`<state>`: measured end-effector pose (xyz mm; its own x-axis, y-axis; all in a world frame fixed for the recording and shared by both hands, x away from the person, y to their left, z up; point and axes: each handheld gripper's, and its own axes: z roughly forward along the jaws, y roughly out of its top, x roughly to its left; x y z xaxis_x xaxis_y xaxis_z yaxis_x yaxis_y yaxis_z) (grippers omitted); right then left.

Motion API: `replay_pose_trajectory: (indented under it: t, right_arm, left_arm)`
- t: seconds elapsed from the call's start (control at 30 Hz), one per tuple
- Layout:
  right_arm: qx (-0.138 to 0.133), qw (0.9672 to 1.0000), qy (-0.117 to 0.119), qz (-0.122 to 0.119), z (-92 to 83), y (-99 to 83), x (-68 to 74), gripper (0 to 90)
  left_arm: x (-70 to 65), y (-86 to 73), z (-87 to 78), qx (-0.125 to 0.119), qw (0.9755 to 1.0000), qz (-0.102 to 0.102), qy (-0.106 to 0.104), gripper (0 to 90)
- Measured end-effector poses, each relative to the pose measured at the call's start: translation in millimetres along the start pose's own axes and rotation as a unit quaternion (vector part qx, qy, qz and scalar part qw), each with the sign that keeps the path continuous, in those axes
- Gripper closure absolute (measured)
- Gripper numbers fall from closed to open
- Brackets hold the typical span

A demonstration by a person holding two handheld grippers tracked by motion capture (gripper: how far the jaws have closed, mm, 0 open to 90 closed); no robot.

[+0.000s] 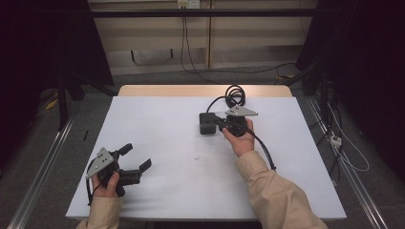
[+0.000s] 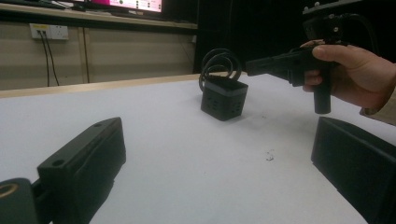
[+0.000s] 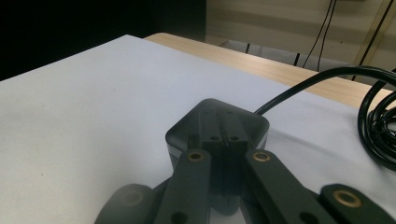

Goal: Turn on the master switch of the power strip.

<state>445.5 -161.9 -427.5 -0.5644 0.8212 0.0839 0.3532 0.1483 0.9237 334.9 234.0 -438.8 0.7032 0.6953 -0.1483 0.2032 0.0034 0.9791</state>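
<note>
The left gripper view shows socket slots on the side of the small black cube-shaped power block (image 2: 224, 98), which the high view does not reveal; its coiled black cable (image 1: 234, 95) lies just behind it on the white surface (image 1: 167, 138). The right gripper (image 1: 220, 125) hovers over the block with its jaws brought together, tips above its top face. The left gripper (image 1: 136, 157) rests well apart, jaws spread wide, holding nothing.
</note>
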Motion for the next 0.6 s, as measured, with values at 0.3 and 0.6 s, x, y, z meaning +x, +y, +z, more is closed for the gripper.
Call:
replay_pose_trajectory:
  t: [0.3,0.6]
  right_arm:
    - [-0.001,1.0,0.001,0.0,4.2,-1.7,-0.7,90.0]
    - [-0.004,1.0,0.005,-0.003,7.7,1.5,1.2,90.0]
  left_arm:
    - [0.1,0.1,0.8,0.002,1.0,0.002,-0.002,2.7]
    - [-0.2,0.1,1.4,0.002,1.0,0.002,-0.002,2.7]
